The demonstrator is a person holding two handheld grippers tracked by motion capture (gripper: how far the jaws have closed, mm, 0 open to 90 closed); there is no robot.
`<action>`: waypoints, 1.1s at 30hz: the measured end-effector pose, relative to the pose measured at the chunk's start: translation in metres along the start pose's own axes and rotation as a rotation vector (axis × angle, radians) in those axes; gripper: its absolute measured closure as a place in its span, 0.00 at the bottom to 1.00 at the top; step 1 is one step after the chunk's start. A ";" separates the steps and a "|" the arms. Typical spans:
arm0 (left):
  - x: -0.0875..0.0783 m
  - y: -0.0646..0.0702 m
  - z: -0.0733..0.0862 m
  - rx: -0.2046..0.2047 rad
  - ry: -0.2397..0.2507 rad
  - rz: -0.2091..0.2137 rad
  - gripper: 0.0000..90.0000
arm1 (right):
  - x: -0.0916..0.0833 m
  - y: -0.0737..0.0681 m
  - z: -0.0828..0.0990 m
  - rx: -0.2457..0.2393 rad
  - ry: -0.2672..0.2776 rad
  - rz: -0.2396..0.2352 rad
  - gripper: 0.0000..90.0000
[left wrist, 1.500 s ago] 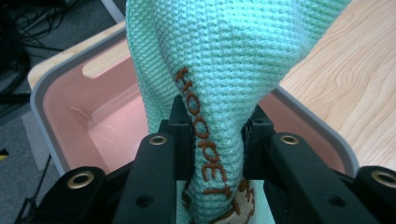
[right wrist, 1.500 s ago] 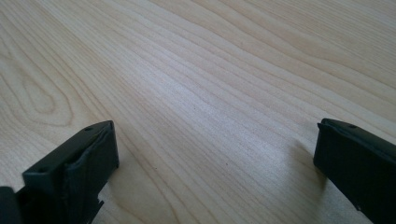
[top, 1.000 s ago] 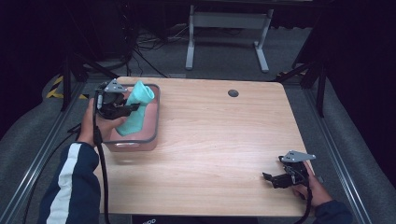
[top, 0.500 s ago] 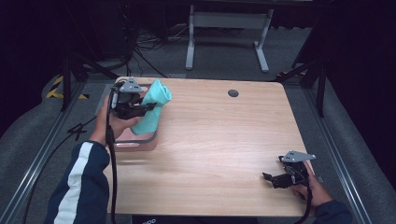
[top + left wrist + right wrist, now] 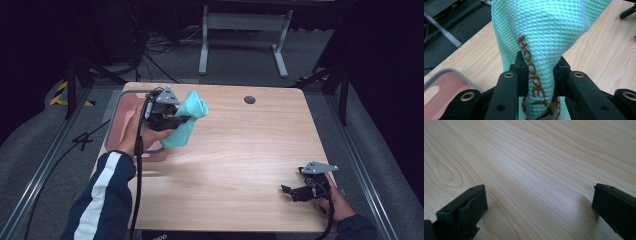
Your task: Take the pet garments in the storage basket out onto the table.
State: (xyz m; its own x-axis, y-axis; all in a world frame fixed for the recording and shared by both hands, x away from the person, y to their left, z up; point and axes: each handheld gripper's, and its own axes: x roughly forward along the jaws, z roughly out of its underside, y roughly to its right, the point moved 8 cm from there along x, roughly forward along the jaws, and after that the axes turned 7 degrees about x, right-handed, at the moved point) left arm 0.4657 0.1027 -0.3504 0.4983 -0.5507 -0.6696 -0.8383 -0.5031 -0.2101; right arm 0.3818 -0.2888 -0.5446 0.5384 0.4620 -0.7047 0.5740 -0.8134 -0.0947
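A teal waffle-weave cloth (image 5: 186, 120) with brown stitched lettering hangs above the table's left side, just right of a pink bin (image 5: 123, 112). My left gripper (image 5: 181, 119) is shut on it, and in the left gripper view the cloth (image 5: 541, 42) is squeezed between the two black jaws, rising up over them. At the table's near right corner my right gripper (image 5: 289, 191) rests low over the wood, its jaws wide apart. In the right gripper view bare wooden tabletop (image 5: 531, 170) lies between its fingers (image 5: 466, 205).
The pink bin with grey rim (image 5: 446, 72) sits at the table's far left edge. A small dark round hole (image 5: 249, 100) marks the tabletop near the far edge. A metal stand (image 5: 243, 30) and cables lie on the floor beyond the table.
My left gripper has lifted the teal cloth out of the pink bin and carried it to the right, over the bin's right rim. The right gripper has stayed put.
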 end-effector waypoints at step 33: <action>0.106 0.079 -0.004 0.051 -0.110 0.207 0.79 | 0.000 0.000 0.000 -0.001 0.000 0.001 0.00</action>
State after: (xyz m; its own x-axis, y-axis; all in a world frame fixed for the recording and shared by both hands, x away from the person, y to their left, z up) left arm 0.4538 0.0017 -0.4348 0.2899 -0.5609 -0.7754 -0.9315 -0.3514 -0.0941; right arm 0.3818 -0.2889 -0.5446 0.5387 0.4614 -0.7049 0.5742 -0.8133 -0.0936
